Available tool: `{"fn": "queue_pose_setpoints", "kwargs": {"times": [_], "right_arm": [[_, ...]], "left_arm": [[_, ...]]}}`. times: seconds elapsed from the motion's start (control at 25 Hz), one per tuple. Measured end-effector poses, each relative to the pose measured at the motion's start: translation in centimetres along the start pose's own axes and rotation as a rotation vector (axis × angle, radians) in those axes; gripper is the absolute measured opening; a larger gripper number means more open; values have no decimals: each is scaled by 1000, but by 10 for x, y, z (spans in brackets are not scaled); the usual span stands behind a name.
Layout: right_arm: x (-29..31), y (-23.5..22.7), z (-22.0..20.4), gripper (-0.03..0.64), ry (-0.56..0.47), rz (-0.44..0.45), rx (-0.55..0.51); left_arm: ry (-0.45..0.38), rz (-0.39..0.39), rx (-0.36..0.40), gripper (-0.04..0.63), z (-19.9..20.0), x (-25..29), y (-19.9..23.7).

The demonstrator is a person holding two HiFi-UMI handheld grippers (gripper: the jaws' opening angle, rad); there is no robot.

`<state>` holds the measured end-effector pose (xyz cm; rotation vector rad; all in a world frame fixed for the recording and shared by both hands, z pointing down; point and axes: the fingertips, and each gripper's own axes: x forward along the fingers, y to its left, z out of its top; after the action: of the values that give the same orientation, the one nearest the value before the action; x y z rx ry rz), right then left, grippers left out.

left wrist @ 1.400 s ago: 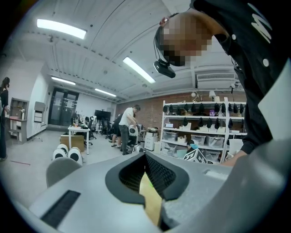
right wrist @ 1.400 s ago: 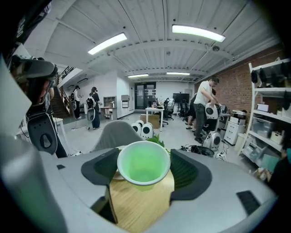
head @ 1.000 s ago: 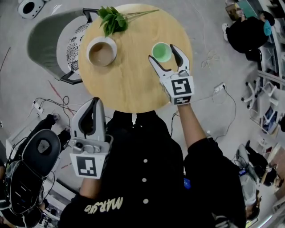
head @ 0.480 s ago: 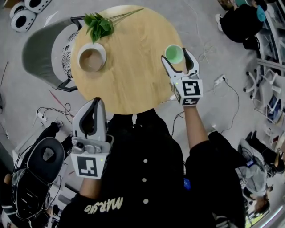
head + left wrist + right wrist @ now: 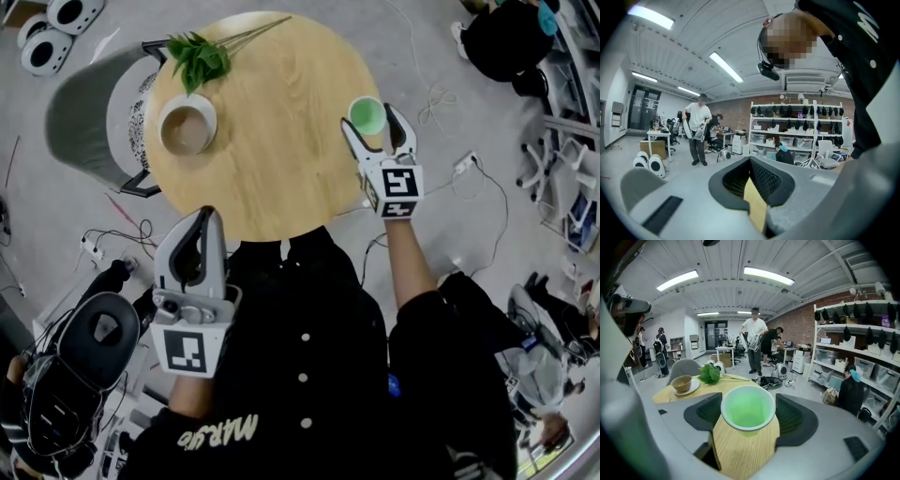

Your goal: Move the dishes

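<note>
Round wooden table (image 5: 272, 150), grey chair (image 5: 80, 103) tucked at its far-left side. On the left part of the top: brown bowl (image 5: 187, 130) on a white saucer (image 5: 208, 108), w/ a leafy sprig (image 5: 197, 56) just beyond, stems running right. All of that is well apart from the green cup (image 5: 367, 115), which sits at the table's right edge w/ nothing btwn them. Cables on the floor round the table; a person (image 5: 753, 341) stands further back in the room.

Right gripper (image 5: 373, 131): arm stretched fwd, jaws clenched on the green cup, one pad each side of it. Can't tell if the cup's base touches the wood.

Left gripper (image 5: 200, 225): held back by the torso, off the table's near edge, pointing fwd, jaws together, empty.

Count: 1 cup, 1 bowl, 1 saucer, 1 sprig, 2 grippers.
</note>
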<state>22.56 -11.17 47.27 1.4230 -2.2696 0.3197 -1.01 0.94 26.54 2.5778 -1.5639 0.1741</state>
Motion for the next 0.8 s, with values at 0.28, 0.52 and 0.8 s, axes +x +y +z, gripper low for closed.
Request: {"fn": "queue_pose_setpoints", "kwargs": {"times": [0.28,0.52,0.8], "right_arm": [[10,-5,-26,354,28,-3,5],[16,-9,-42,354,45,-3,9],[19,-15,-56,354,53,-4,15]], "left_arm": [[33,4,-17,3,-10,4,-2],[57,0,-17,3,-18,7,-4],[77,-4,-19,3,-27,7,-13]]}}
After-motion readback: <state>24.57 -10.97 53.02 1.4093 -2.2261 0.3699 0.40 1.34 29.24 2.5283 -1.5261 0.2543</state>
